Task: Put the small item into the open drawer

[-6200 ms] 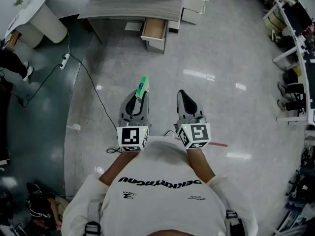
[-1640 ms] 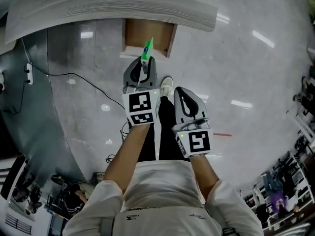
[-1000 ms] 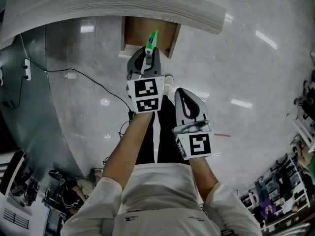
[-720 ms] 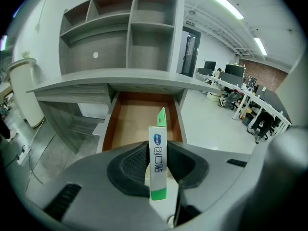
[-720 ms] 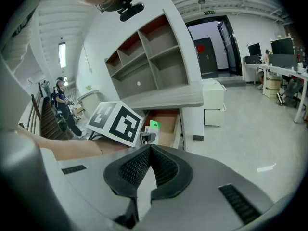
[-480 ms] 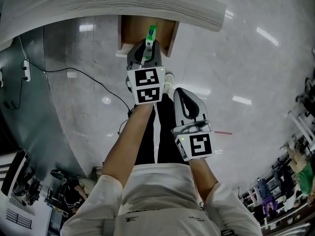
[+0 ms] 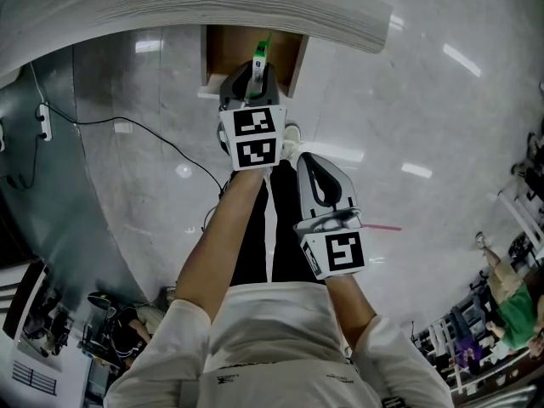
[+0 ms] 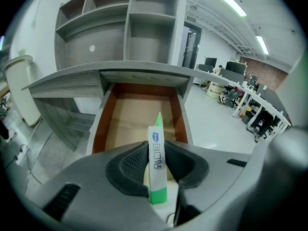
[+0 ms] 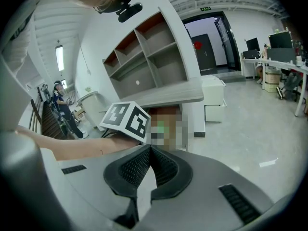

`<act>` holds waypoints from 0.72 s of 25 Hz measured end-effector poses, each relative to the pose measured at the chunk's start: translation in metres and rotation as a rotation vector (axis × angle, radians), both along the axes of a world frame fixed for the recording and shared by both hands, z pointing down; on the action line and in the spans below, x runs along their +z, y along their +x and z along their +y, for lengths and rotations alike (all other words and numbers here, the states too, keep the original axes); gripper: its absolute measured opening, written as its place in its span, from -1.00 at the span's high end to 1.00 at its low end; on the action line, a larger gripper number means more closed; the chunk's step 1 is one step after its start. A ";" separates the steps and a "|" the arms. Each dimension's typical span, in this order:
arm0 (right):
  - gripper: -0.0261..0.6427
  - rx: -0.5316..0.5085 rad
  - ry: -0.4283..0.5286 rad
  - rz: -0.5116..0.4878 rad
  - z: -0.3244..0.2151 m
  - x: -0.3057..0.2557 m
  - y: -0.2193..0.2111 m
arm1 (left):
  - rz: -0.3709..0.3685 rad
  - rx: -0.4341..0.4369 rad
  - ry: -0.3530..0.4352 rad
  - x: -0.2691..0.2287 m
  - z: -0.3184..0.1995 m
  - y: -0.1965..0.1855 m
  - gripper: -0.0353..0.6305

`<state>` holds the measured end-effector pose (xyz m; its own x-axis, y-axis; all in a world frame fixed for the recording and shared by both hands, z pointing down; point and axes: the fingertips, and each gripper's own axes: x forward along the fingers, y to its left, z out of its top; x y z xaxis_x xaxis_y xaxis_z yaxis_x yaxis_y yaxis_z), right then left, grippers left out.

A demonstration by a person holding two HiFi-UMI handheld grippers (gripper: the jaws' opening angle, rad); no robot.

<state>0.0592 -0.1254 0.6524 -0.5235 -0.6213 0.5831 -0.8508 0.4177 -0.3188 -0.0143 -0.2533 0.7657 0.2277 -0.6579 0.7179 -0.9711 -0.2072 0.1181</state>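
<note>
Left tongs (image 8: 156,153) (image 7: 254,73): the jaws are gripping the small item (image 8: 157,163) (image 7: 260,54) between their ribbed pads, closed to just its thickness.
Small item: a slim white-and-green sachet with a blue mark. It is standing on edge in the left tongs, with its pointed green tip aiming forward past the jaw tips and its green base sitting low between the pads.
Item's place: it is hanging in the air, apart from the drawer's bottom. In the head view its tip is overlapping the drawer's opening, just past the front edge.
Drawer (image 8: 138,113) (image 7: 226,53): it is standing pulled out from under the surface, showing a brown inside with reddish side walls and nothing lying in it.
Right tongs (image 9: 149,149) (image 7: 317,175): the jaws are pressing together with nothing between them. They are hanging back near the person's body, well behind the left tongs and apart from the drawer.
Marker cubes: the left cube (image 7: 253,137) is facing up at the head camera, and the right cube (image 7: 333,252) is sitting closer to the torso.
Surface (image 7: 212,2) (image 8: 72,79): a grey wood-grain top is jutting out over the drawer's rear part.
Shelves (image 8: 108,42): open grey compartments are rising above the surface.
Floor (image 7: 408,100): pale and glossy, it is reflecting ceiling lights.
Cable (image 7: 119,126): a dark lead is trailing across the floor to the left of the drawer.
</note>
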 end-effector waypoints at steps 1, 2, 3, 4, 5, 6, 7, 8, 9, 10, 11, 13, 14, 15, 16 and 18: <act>0.84 0.000 -0.001 0.000 0.000 0.000 0.000 | 0.000 0.003 -0.003 0.000 -0.001 0.000 0.59; 0.84 -0.001 -0.003 -0.001 0.000 0.001 -0.001 | 0.001 0.004 -0.004 0.001 -0.001 0.001 0.59; 0.83 -0.002 -0.005 -0.002 0.001 0.001 -0.001 | 0.002 0.005 -0.004 0.001 -0.002 0.001 0.59; 0.84 -0.002 -0.007 -0.003 0.001 0.001 -0.001 | 0.003 0.004 -0.004 0.001 -0.003 0.002 0.59; 0.84 -0.002 -0.009 -0.005 0.001 0.002 -0.001 | 0.002 0.001 -0.004 0.001 -0.003 0.002 0.59; 0.84 -0.001 -0.011 -0.006 0.001 0.002 -0.001 | 0.000 -0.001 -0.005 0.002 -0.004 0.001 0.59; 0.83 0.000 -0.013 -0.007 0.002 0.002 -0.001 | -0.002 -0.003 -0.006 0.002 -0.004 0.001 0.59; 0.84 0.001 -0.013 -0.007 0.002 0.002 0.000 | -0.003 -0.004 -0.007 0.002 -0.004 0.001 0.59; 0.84 0.001 -0.013 -0.007 0.002 0.002 0.000 | -0.005 -0.004 -0.008 0.002 -0.004 0.000 0.59; 0.84 0.001 -0.011 -0.008 0.002 0.001 0.000 | -0.006 -0.003 -0.009 0.001 -0.003 0.000 0.59; 0.84 0.001 -0.009 -0.008 0.002 0.001 -0.001 | -0.008 -0.002 -0.009 0.001 -0.003 0.000 0.59; 0.83 0.003 -0.006 -0.009 0.002 0.000 -0.001 | -0.010 -0.003 -0.009 -0.001 -0.003 0.000 0.59; 0.84 0.004 -0.006 -0.009 0.002 -0.001 -0.001 | -0.010 -0.003 -0.009 -0.001 -0.002 0.000 0.59; 0.84 0.004 -0.005 -0.008 0.002 -0.002 -0.001 | -0.010 -0.003 -0.009 -0.003 -0.002 0.000 0.59; 0.84 0.005 -0.004 -0.008 0.003 -0.003 -0.001 | -0.008 -0.003 -0.008 -0.004 -0.002 0.000 0.59; 0.83 0.005 0.000 -0.008 0.004 -0.005 -0.002 | -0.009 -0.002 -0.006 -0.008 -0.001 0.000 0.59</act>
